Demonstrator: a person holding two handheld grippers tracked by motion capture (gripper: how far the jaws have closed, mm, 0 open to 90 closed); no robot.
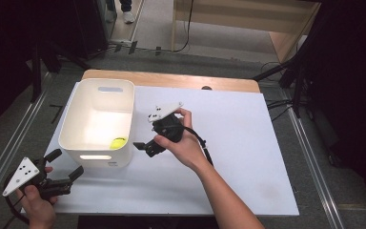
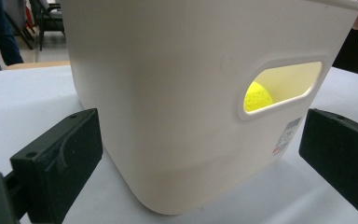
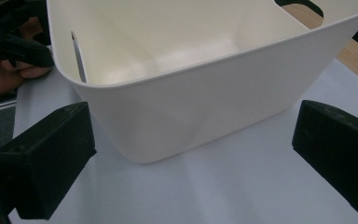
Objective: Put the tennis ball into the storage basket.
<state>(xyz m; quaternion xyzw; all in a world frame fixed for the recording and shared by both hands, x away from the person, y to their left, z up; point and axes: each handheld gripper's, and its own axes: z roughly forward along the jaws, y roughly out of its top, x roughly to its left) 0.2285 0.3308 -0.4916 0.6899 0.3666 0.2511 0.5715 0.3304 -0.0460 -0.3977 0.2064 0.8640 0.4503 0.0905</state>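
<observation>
Two grippers: both are held by a person at the table, one at each side of the bin.
Table (image 1: pixel 248 157): a white sheet is laid over a wooden top; a strip of wood is seen along the upper edge of the sheet in the high view.
Bin (image 1: pixel 96 138): a white plastic container with rounded corners is placed upright at centre left of the high view, on the white sheet. A slot handle is cut into each end wall. A small printed label is seen on the near wall, beside the slot, at right of centre in the left gripper view.
Right gripper (image 1: pixel 139 145): it is held at the centre of the high view, just beside the bin's right wall, pointed at that wall. Its jaws are spread wide, with nothing between them; in the right gripper view they are seen at the lower left and lower right, with the bin's long wall beyond them.
Left gripper (image 1: pixel 66 164): it is held at the lower left of the high view, near the bin's near corner. Its jaws are spread apart and nothing is gripped.
Ball (image 1: pixel 119 142): a small yellow-green ball is seen inside the bin, on its floor, at the near right corner. It is also visible through the slot (image 2: pixel 257 96) at right of centre in the left gripper view.
</observation>
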